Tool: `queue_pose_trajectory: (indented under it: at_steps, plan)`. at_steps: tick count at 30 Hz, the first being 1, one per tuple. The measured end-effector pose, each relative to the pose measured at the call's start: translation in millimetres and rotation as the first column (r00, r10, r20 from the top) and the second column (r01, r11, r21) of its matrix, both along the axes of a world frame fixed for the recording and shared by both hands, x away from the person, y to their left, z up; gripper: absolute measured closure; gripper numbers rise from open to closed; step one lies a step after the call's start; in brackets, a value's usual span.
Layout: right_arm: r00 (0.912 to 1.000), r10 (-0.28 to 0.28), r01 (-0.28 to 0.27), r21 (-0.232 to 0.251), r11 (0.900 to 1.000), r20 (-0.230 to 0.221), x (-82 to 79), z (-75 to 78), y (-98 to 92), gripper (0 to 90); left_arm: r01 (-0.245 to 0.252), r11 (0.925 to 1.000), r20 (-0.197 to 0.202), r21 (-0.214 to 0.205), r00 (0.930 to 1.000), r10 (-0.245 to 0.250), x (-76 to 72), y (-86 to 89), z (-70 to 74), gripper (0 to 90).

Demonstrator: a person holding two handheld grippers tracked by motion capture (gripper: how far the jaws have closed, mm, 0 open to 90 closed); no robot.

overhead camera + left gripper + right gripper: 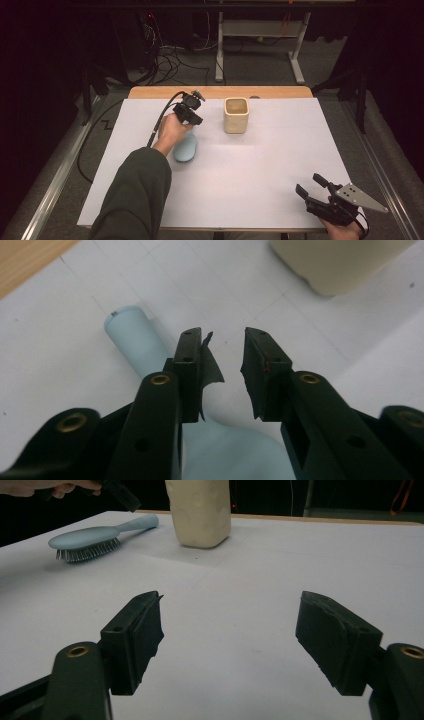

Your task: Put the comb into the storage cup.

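A light blue hairbrush (185,148) lies bristles down on the white table top (260,165), its handle pointing toward the far edge. My left gripper (194,120) hovers over the handle, pointing down. In the left gripper view the handle (131,335) runs under the left jaw. The jaws (225,342) stand apart with bare table between them, so the gripper is open. A cream square cup (236,114) stands upright to the right of the brush. My right gripper (309,184) rests open near the front right corner, with nothing between its jaws (230,630). Both the brush (87,540) and the cup (200,510) lie far ahead of it.
The table's wooden far edge (220,92) shows beyond the white sheet. Behind it a metal desk frame (260,45) and loose cables (170,60) sit on the floor. A dark-sleeved forearm (137,195) crosses the front left of the table.
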State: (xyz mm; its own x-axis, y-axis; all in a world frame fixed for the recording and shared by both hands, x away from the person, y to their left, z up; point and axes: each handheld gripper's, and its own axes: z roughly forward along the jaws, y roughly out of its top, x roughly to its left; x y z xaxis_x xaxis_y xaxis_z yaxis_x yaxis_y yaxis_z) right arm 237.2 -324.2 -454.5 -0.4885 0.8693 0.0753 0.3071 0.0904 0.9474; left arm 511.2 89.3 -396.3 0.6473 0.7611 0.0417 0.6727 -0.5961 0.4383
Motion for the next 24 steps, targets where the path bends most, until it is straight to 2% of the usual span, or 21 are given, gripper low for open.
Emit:
queue_pose_trajectory:
  at_steps: [2, 13, 20, 24]
  plan:
    - [1.0, -0.002, 0.002, 0.0, 1.0, -0.002, -0.1, 0.0, -0.2, 27.4, 0.003, 0.9998, -0.012, 0.018, 0.9999, -0.003, 2.2, -1.0, -5.1, 74.1]
    - [1.0, -0.001, 0.001, 0.001, 1.0, -0.003, -1.0, 0.0, -0.4, 27.4, -0.018, 0.9986, -0.034, 0.049, 0.9992, 0.02, 10.4, -2.5, -18.9, 82.5]
    - [1.0, -0.002, 0.002, 0.001, 1.0, -0.005, -0.9, -0.2, -0.1, 27.4, -0.028, 0.9977, -0.045, 0.061, 0.9985, 0.031, 14.5, 1.2, -23.7, 83.4]
    - [1.0, -0.002, 0.002, 0.003, 1.0, -0.004, -1.0, -0.3, -0.2, 27.4, -0.026, 0.9973, -0.038, 0.068, 0.9989, 0.029, 15.2, -0.1, -24.6, 83.4]
